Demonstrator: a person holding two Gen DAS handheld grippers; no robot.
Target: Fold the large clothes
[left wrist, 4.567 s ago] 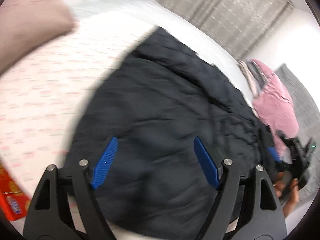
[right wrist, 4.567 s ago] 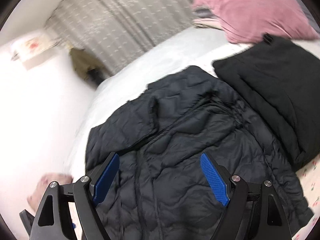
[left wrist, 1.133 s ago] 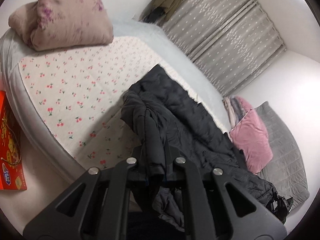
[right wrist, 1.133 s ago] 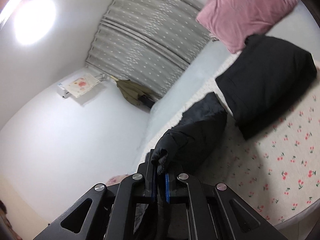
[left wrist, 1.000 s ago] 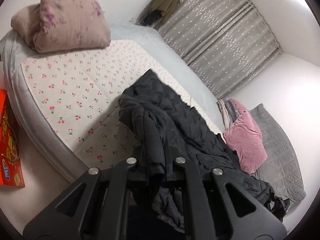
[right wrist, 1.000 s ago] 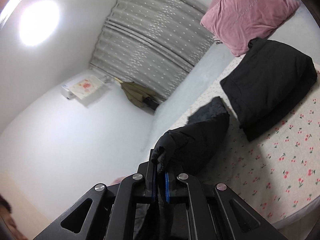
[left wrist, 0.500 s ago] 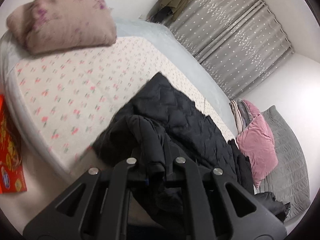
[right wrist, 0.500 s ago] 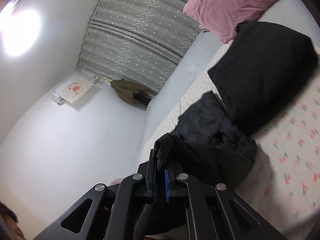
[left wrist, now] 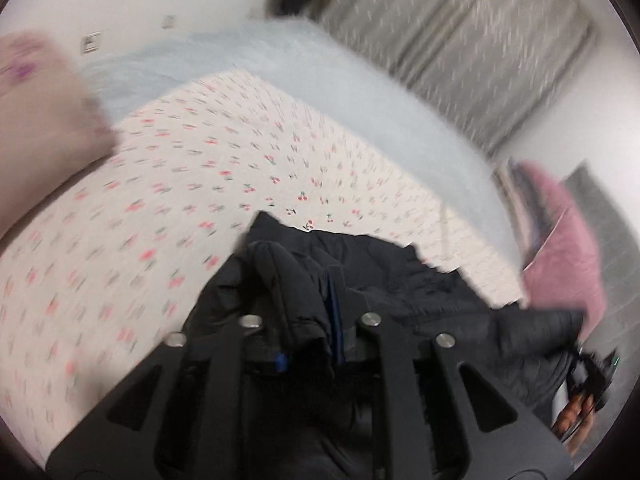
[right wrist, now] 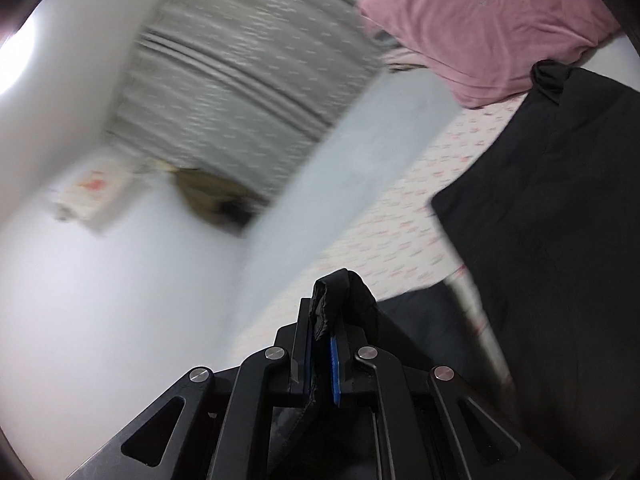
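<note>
Cherry-print bed (left wrist: 224, 168), grey curtains (left wrist: 460, 36) behind: both tongs clench the black puffer jacket (left wrist: 400, 280).
Left tongs (left wrist: 308, 344) and right tongs (right wrist: 322, 364) pinch its bunched fabric; only the right view shows a folded black garment (right wrist: 560, 200) below the pink pillow (right wrist: 480, 20).

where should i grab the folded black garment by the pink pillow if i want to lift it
Grip the folded black garment at its near corner edge, coming in from the bare cherry-print sheet side. It lies flat, and that edge is exposed; the far end sits near the pink pillow.

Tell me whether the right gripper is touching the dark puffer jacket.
Touching. The right wrist view shows the right gripper shut on a fold of the dark puffer jacket, with fabric bunched between its blue pads and bulging above them.
</note>
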